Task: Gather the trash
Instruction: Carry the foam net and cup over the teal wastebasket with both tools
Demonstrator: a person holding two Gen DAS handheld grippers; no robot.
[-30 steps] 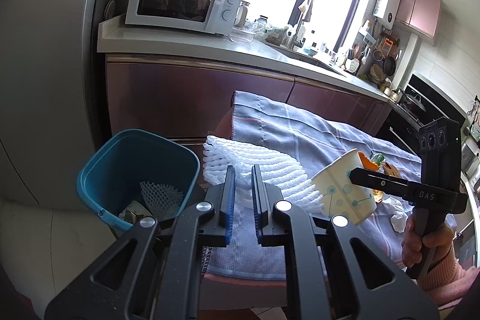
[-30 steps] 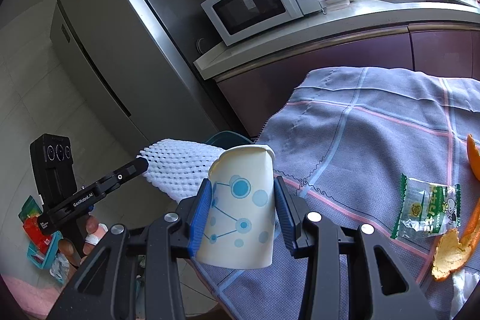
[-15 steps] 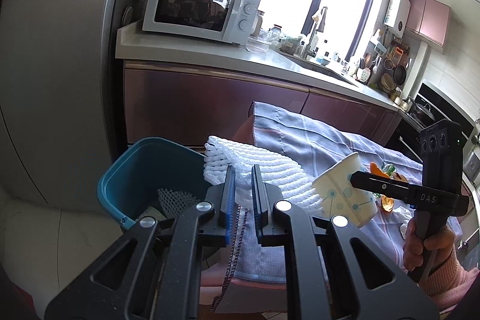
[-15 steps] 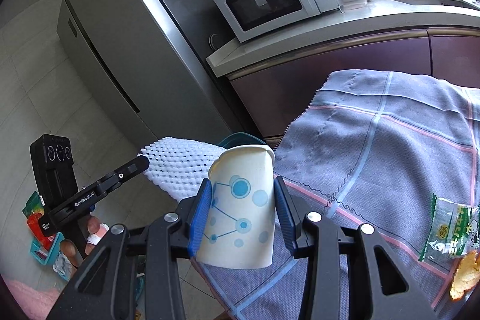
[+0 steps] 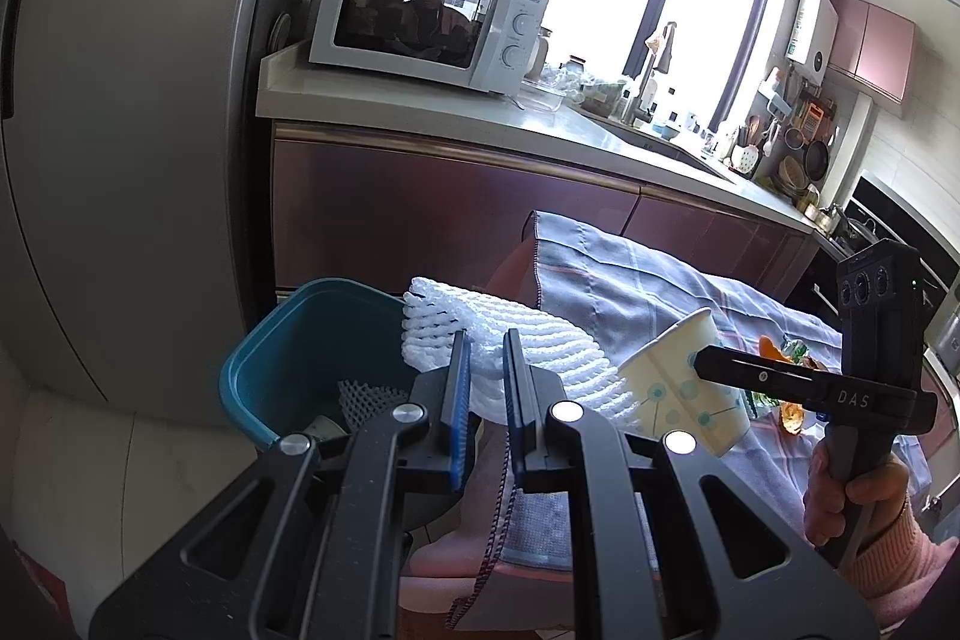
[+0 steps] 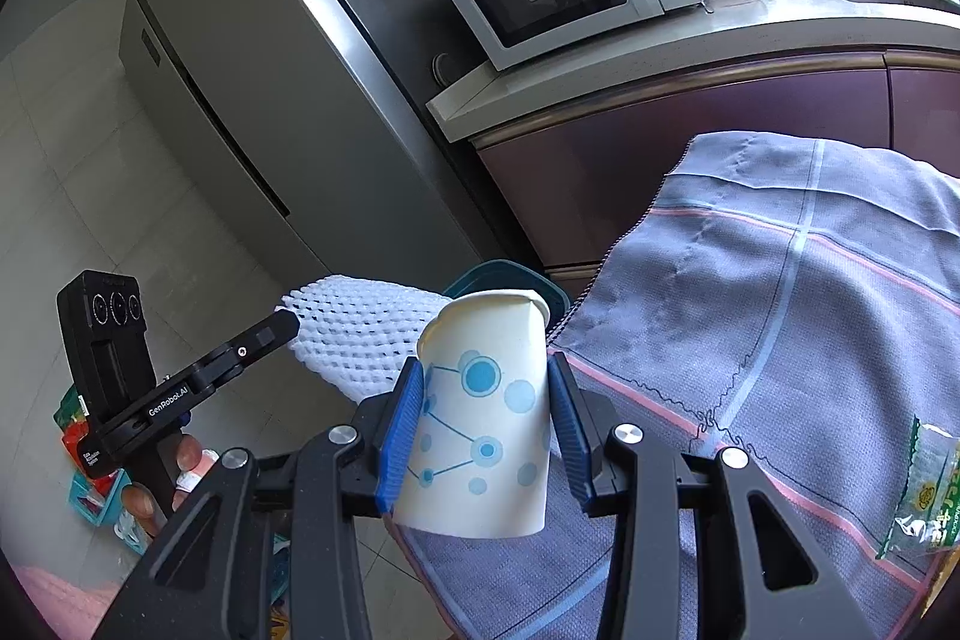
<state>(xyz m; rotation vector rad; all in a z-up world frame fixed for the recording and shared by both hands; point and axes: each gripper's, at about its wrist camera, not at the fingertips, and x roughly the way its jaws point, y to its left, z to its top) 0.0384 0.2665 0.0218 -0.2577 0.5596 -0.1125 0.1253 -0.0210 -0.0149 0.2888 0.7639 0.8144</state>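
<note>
From the left wrist camera, the left gripper (image 5: 485, 370) has its jaws clamped thin on a white foam net (image 5: 498, 340), carried in the air just over the near rim of the teal bin (image 5: 264, 370), which sits on the floor between the grey fridge (image 5: 120, 130) and the cloth-covered worktop (image 5: 630, 292). Compared with a second ago the bin has slid toward the centre of this view and looms larger, a sign that both loads are closing on the drop point. Another net and scraps already lie inside the bin, so the collecting looks well under way. To the right, the right gripper (image 5: 696, 361) holds a paper cup (image 5: 678, 388) tilted above the cloth, the person's hand (image 5: 852, 484) wrapped on its handle. From the right wrist camera, the right gripper (image 6: 483, 430) has its jaws partly spread and pressed on both sides of the paper cup (image 6: 480, 418), mouth upward. The foam net (image 6: 360, 328) hangs to the left in the left gripper (image 6: 288, 325), and only a slice of the bin's rim (image 6: 510, 274) peeks behind the cup. The worktop's cloth edge (image 6: 606, 316) has drifted right, leaving open floor beneath the cup. A green wrapper (image 6: 927, 484) waits on the cloth. Room is tight: the bin is hemmed by fridge, cabinet and cloth edge, and the two loads sit close together above it.
</note>
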